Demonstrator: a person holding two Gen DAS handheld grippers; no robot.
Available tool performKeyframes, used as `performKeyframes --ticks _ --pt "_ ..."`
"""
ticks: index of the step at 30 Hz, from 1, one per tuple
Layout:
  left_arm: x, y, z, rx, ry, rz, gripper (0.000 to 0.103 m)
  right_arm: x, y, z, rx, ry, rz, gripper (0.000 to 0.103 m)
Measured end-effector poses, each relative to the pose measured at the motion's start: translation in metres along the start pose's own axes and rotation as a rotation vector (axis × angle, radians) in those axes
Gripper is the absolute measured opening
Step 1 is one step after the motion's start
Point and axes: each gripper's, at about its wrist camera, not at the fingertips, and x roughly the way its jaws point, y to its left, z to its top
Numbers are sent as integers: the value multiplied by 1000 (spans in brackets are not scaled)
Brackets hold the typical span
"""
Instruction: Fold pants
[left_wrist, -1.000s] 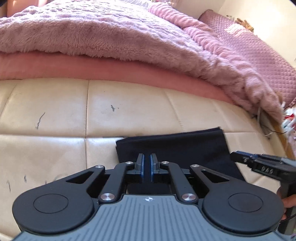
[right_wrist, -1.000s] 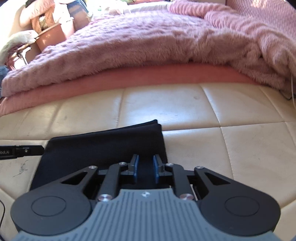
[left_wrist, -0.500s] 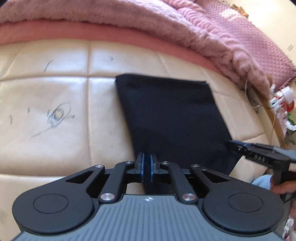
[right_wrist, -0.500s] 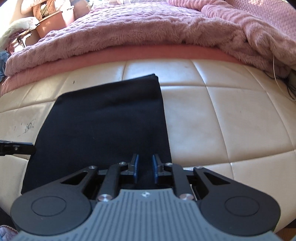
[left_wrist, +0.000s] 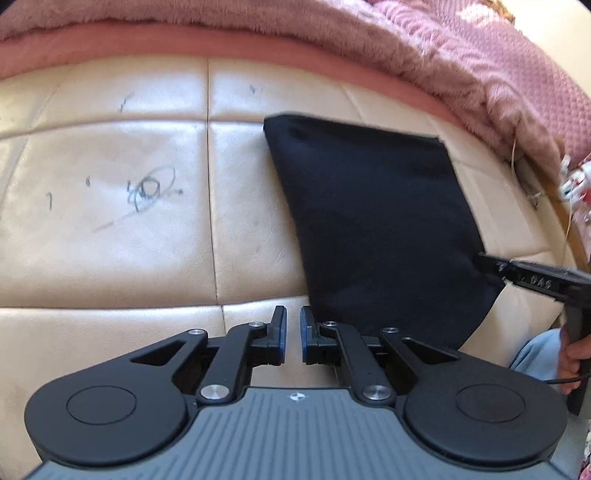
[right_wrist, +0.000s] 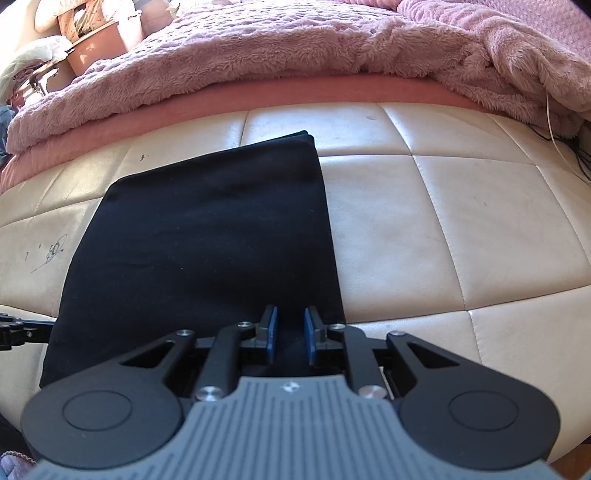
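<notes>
The black pants (left_wrist: 380, 229) lie folded flat in a rectangle on the cream quilted leather surface (left_wrist: 110, 240); they also show in the right wrist view (right_wrist: 207, 236). My left gripper (left_wrist: 293, 325) is slightly open and empty, just off the left near corner of the pants. My right gripper (right_wrist: 290, 328) is open over the near right edge of the pants, with cloth seen between its jaws but not clamped. The right gripper also shows in the left wrist view (left_wrist: 491, 264), at the pants' right edge. The left gripper tip shows in the right wrist view (right_wrist: 33, 328), at the pants' left edge.
A fluffy pink blanket (right_wrist: 295, 55) over a pink sheet borders the far side of the cream surface. Pen scribbles (left_wrist: 147, 188) mark the leather left of the pants. Cables (right_wrist: 554, 125) lie at the far right. Boxes and clutter (right_wrist: 92, 40) stand at the far left.
Both grippers have pulled back and up from the pants, so more of the folded rectangle shows. The left gripper has opened slightly and shifted left, off the cloth.
</notes>
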Motion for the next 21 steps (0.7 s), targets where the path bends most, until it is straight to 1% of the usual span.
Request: performKeyframes --ticks 2,3,4,5,6,7,8,10,11,13,15,16,19,21 --pt "-5 -1 3 4 -28 1 13 -1 -2 2 5 1 9 12" --pt "-9 -1 4 -1 -41 -3 20 -3 -3 4 10 1 18 14" --pt "-12 0 6 -10 -53 -8 26 -5 -5 5 17 -3 29 21" --pt "-14 0 9 -22 -65 -13 29 -9 -7 6 27 -12 45 26" --pt "-16 1 11 -37 -76 -18 37 -12 -9 8 35 -23 52 33" --pt "-17 1 14 -50 -85 -22 47 -15 -11 9 39 -33 50 36" --pt "-18 2 16 -62 -95 -25 50 -18 -13 11 42 -46 48 37" --pt "-18 2 23 -89 -115 -27 64 -23 -20 15 58 -67 56 45" --pt "-17 2 26 -97 -120 -30 67 -24 -24 16 72 -70 59 48" --pt "-15 3 30 -128 -139 -51 77 -23 -33 19 103 -73 63 53" --pt "-12 6 34 -169 -152 -79 83 -22 -41 21 135 -71 73 58" --pt "-8 6 36 -185 -150 -80 84 -20 -44 22 150 -70 83 60" --pt "4 4 45 -198 -125 -43 85 -15 -49 24 181 -79 100 60" --pt "11 4 49 -208 -121 -31 85 -10 -49 26 189 -81 106 60"
